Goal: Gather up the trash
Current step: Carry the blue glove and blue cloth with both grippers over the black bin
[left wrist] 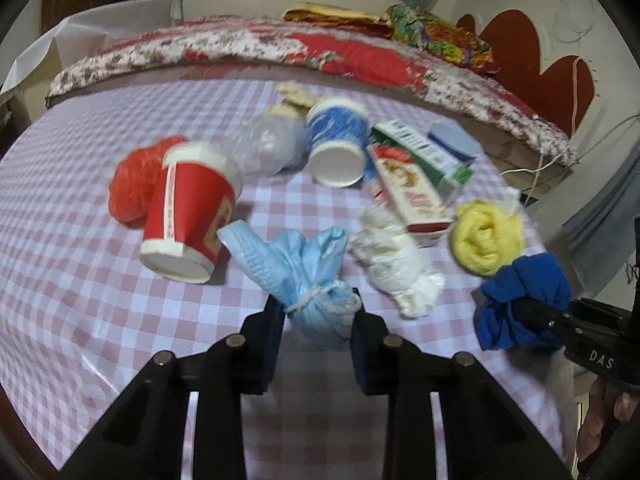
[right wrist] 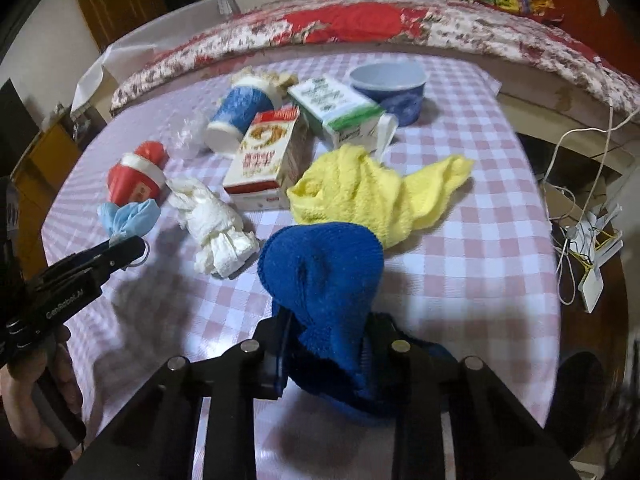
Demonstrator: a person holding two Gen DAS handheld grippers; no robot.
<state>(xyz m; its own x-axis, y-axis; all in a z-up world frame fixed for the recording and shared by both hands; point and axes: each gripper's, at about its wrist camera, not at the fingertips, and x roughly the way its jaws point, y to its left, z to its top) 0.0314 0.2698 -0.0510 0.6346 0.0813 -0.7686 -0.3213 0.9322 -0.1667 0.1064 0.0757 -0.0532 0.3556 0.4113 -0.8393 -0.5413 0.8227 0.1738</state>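
Left wrist view: the left gripper (left wrist: 318, 320) is clamped on the knotted end of a light blue disposable mask bundle (left wrist: 304, 276), low over the checked tablecloth (left wrist: 80, 280). To its right, the right gripper (left wrist: 532, 312) pinches a dark blue cloth (left wrist: 520, 304); the right wrist view shows the same cloth (right wrist: 324, 280) bunched between the closed jaws. No bin or bag shows in either view, so I judge collection to be at an early stage: two pieces are gripped, none visibly deposited. Left on the table are a tipped red paper cup (left wrist: 188, 212), a red plastic bag (left wrist: 136, 184), a clear plastic bag (left wrist: 264, 144), a blue paper cup (left wrist: 336, 140), two cartons (left wrist: 416, 184), crumpled white tissue (left wrist: 396, 260), a yellow cloth (left wrist: 486, 240) and a blue bowl (right wrist: 390, 86).
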